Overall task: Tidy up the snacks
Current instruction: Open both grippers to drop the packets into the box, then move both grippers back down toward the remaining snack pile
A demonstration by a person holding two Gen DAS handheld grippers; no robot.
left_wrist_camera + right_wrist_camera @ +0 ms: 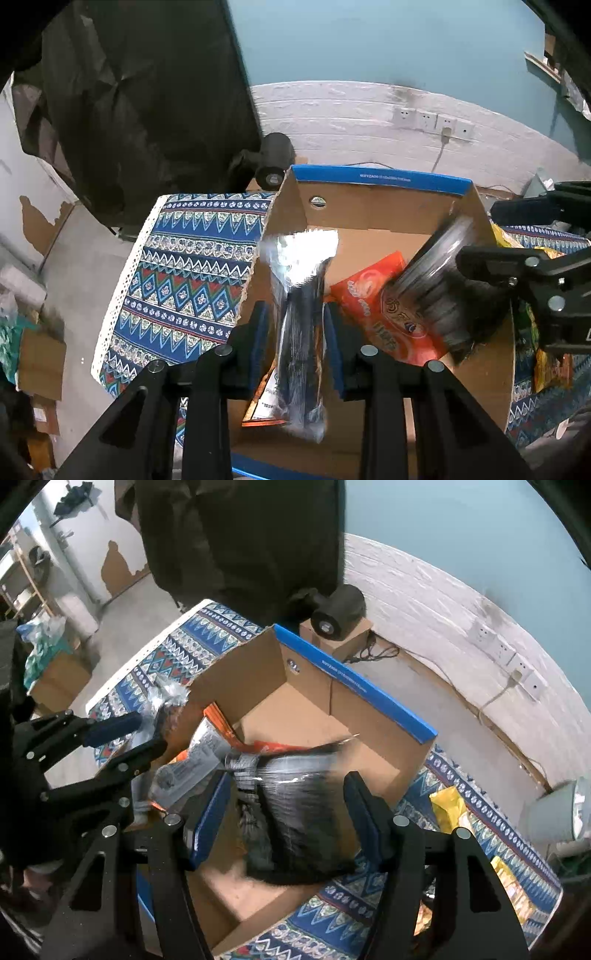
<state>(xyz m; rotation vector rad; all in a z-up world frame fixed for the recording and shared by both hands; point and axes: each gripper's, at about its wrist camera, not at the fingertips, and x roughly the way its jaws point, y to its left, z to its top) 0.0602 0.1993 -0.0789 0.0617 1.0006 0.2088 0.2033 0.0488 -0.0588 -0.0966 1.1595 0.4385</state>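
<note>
An open cardboard box with a blue rim (376, 177) (354, 686) stands on the patterned tablecloth, and an orange snack bag (369, 295) (269, 744) lies inside it. My left gripper (295, 310) (147, 733) hangs over the box's left side. A slim dark pack with a silver end (299, 332) (166, 698) is blurred between its pads, with a gap on one side. My right gripper (288, 779) (491, 236) is open over the box's right side. A shiny black pack (303, 805) (436, 280) sits blurred between its fingers, clear of both pads.
The blue patterned cloth (177, 277) covers the table. Yellow snack bags (448, 805) (513, 890) lie on it to the right of the box. A black roll (275, 158) sits on a small carton behind the box, and a white bucket (554, 812) stands at the far right.
</note>
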